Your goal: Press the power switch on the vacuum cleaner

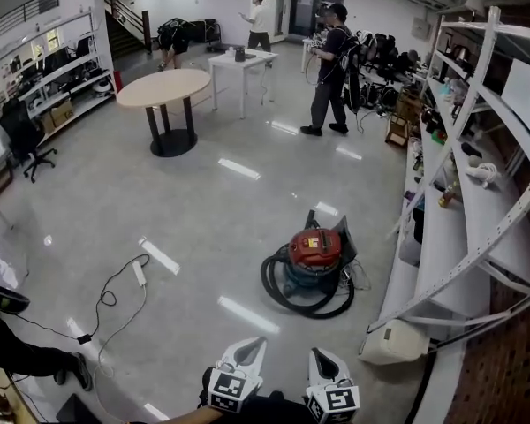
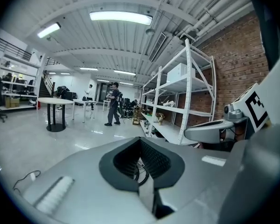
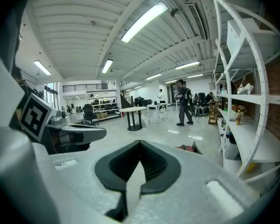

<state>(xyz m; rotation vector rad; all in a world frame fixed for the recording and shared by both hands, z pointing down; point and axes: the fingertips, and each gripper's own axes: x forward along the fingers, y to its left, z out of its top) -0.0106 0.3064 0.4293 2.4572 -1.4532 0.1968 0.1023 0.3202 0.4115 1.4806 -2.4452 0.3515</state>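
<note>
The vacuum cleaner (image 1: 315, 253) stands on the glossy floor ahead of me. It has a red top and a blue-green body, with a black hose (image 1: 278, 291) coiled round its base. I cannot make out its power switch from here. My left gripper (image 1: 250, 349) and right gripper (image 1: 321, 358) are side by side at the bottom edge of the head view, well short of the vacuum. Both are shut and hold nothing. In the right gripper view a sliver of the red vacuum (image 3: 187, 148) shows over my right gripper (image 3: 139, 166). My left gripper (image 2: 143, 164) hides most of the floor ahead.
White shelving (image 1: 471, 203) runs along the right, with a white container (image 1: 394, 342) on the floor at its near end. A power strip and cable (image 1: 139, 273) lie on the floor to the left. Farther off are a round table (image 1: 163, 87) and a standing person (image 1: 331, 67).
</note>
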